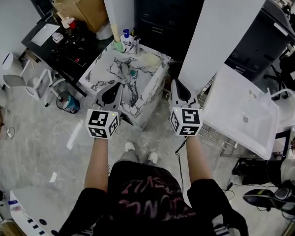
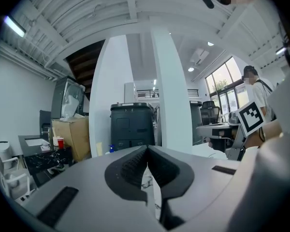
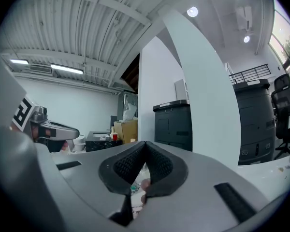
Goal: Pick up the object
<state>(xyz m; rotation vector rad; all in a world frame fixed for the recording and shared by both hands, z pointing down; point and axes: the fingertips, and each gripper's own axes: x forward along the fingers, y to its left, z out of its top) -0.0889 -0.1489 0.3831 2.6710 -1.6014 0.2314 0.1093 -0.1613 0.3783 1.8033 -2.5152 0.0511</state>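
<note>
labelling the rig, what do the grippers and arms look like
The left gripper and right gripper are grey, with black ribbed pads and a white cube of black square markers each. The person wears a black short-sleeved shirt with pink print.

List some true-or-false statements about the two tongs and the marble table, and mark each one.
1. The left tongs are shut with nothing between them. True.
2. The right tongs grip a bottle. False: they are shut on nothing.
3. A small teal thing lies on the marble table. True.
4. The bottles stand at the table's near edge, by the person. False: they stand at its far edge.
</note>
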